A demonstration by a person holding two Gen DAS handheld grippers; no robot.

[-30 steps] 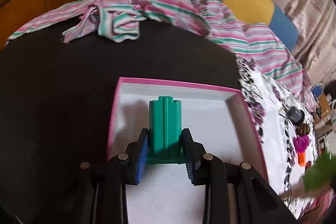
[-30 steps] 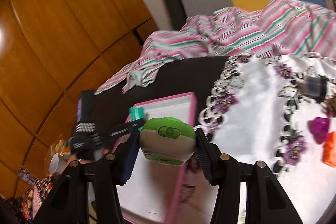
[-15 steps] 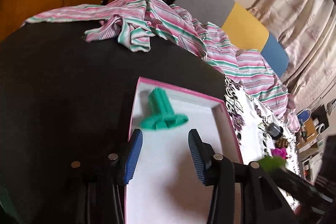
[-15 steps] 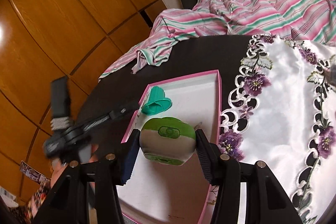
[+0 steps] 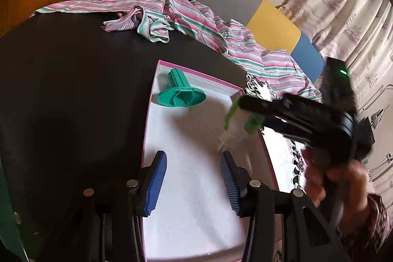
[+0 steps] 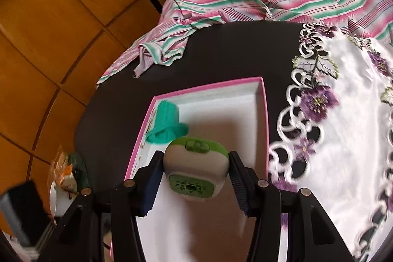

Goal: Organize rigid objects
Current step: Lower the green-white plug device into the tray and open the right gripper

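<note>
progress: I'd say partway, one piece is already in the box and a second is on its way in, no idea from here how many more are waiting off to the side

done so far: the teal plastic spool-shaped piece with a round flange lies tipped on its side in the far left corner of the shallow white box with the pink rim, flange facing the camera

in hand now: the rounded white gadget with a lime-green top and green button panel is clamped between the fingers of the right gripper, hanging over the near half of the box, just in front of the teal piece, not set down yet as far as I can tell

left gripper: fingers parted about halfway with nothing between them, just white box floor showing through the gap

right side seen from the left cam: blurry, a hand on the black handle, bits of green poking out at the tip

how the gadget looks: hard shell, smooth and curved, so the pads only catch its sides, probably fine if it's lowered gently

where it all sits: box on the black counter, white embroidered cloth with purple flowers beside it, striped pink and green fabric bunched at the far edge

left to do: lower the gadget, let go, then fetch whatever else remains
</note>
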